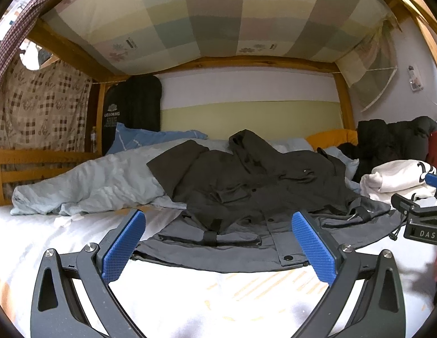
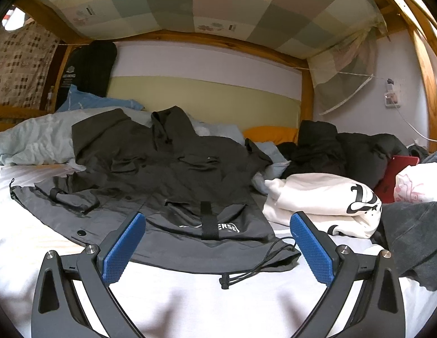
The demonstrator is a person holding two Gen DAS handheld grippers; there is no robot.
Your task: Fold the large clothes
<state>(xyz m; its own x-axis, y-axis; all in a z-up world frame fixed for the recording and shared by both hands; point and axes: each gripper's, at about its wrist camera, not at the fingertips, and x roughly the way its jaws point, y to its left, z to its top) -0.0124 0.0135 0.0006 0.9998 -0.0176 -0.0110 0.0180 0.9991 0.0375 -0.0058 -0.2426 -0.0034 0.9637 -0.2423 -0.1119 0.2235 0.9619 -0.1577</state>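
So there's a big dark grey jacket (image 1: pixel 246 186) spread out on the bed (image 1: pixel 49 242), lower hem toward the cameras and the hood end bunched up over a pale blue duvet (image 1: pixel 86 180) further back. The left gripper (image 1: pixel 218 242) hovers just in front of the hem with its blue-padded fingers (image 1: pixel 122 246) spread wide, nothing between them, and the snap-button placket sits right between the two pads in that view. The right gripper (image 2: pixel 217 243) is the same deal: fingers (image 2: pixel 311 246) wide apart, holding nothing, lined up over the hem corner where a black drawcord (image 2: pixel 260 264) trails out onto the white sheet. A pocket with a black strap and some white lettering shows just behind that gripper's pads. You can also catch the right gripper poking in at the right edge of the left wrist view, close to the jacket's hem corner. Just beside the jacket on the right lies a folded white sweatshirt (image 2: pixel 320 205) with black script on it, and behind that a heap of black clothes (image 2: pixel 345 149) against the wall. An orange pillow (image 2: pixel 270 133) and a blue pillow (image 2: pixel 89 101) sit at the far side, under the wooden bunk frame (image 1: pixel 213 63).
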